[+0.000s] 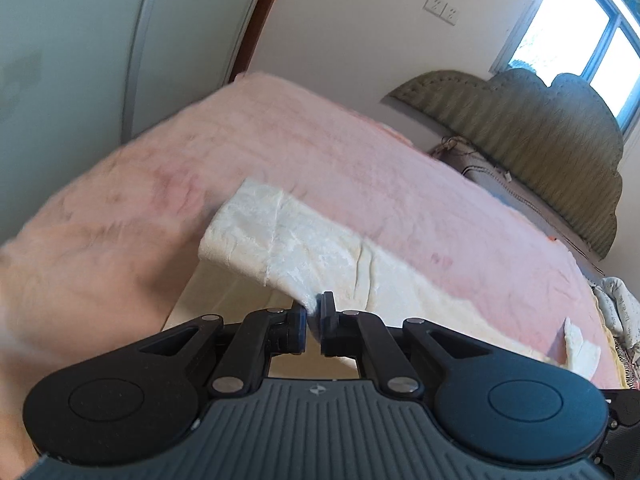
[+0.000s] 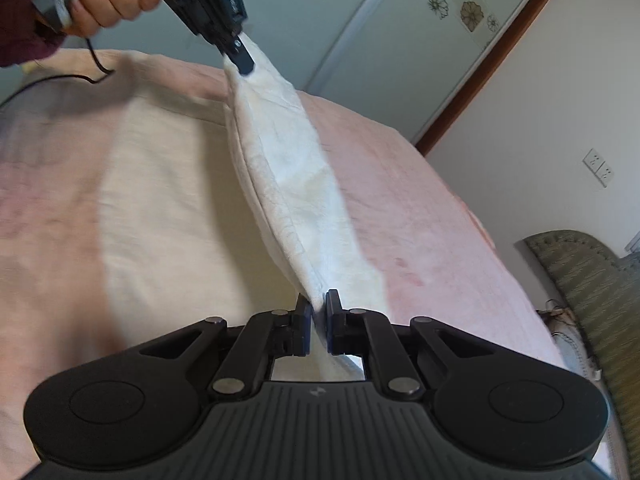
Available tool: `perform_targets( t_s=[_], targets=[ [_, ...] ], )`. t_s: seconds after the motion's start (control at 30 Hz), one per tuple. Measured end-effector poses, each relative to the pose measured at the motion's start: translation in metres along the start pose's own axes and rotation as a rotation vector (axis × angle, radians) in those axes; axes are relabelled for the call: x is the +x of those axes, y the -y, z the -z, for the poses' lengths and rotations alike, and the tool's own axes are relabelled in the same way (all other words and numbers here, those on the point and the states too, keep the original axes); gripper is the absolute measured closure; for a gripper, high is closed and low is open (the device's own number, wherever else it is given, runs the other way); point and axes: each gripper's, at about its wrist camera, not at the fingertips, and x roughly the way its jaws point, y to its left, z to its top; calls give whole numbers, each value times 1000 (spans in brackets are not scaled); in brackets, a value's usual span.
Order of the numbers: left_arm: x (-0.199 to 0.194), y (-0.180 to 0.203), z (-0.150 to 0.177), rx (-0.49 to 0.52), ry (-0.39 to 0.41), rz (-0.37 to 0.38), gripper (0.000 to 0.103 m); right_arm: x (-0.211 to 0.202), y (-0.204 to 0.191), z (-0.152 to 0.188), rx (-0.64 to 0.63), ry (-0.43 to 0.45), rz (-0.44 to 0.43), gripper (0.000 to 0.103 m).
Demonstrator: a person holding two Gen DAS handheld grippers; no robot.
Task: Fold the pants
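- Left gripper [image 1: 314, 312]: fingers closed onto an edge of the white pants [image 1: 280, 240]; a tuft of fabric sits pinched between the two pads
- Right gripper [image 2: 319, 310]: likewise clamped on the pants [image 2: 288, 168], cloth squeezed between its blue-lined pads and trailing down behind them
- Right wrist view also shows the left gripper [image 2: 242, 58] from outside, gripping the far end of the same raised fold; the person's hand [image 2: 108, 0] wraps its handle, dark red sleeve at the wrist
- The held fold runs taut as a ridge between the two grippers, lifted off the bed
- Rest of the pants lies flat on the pink blanket [image 1: 320, 152], a cream panel spreading out below the ridge
- Left wrist view: the raised layer ends in a squared hem, hanging above the blanket
- Surroundings: olive padded headboard [image 1: 540, 140], window [image 1: 580, 40], wall sockets [image 1: 442, 10], pale wardrobe door [image 2: 320, 20] with flower decals
- Both views carry motion blur, fine fabric detail uncertain
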Motion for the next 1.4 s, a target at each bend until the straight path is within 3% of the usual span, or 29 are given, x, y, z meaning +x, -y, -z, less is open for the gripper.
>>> perform_targets(
  t_s=[0.23, 0.4, 0.6, 0.8, 1.13, 1.3, 1.4],
  targets=[
    [5, -25, 39, -58, -84, -15, 98, 1, -22, 16, 87, -28, -28, 96],
    [-7, -28, 40, -61, -67, -1, 96, -6, -27, 17, 116, -28, -44, 96],
    [-9, -21, 46, -5, -52, -76, 93, -14, -46, 21, 133, -29, -68, 96],
    [-6, -26, 55, -11, -67, -115, 89, -3, -51, 23, 121, -55, -65, 96],
    [-5, -28, 58, -38, -62, -155, 85, -3, -42, 25, 244, -55, -108, 93],
    [-6, -25, 56, -35, -80, -158, 73, 3, -30, 35, 415, -25, -136, 93],
    [-21, -18, 51, -7, -73, -204, 69, -15, -20, 43, 480, 20, -165, 93]
  ],
)
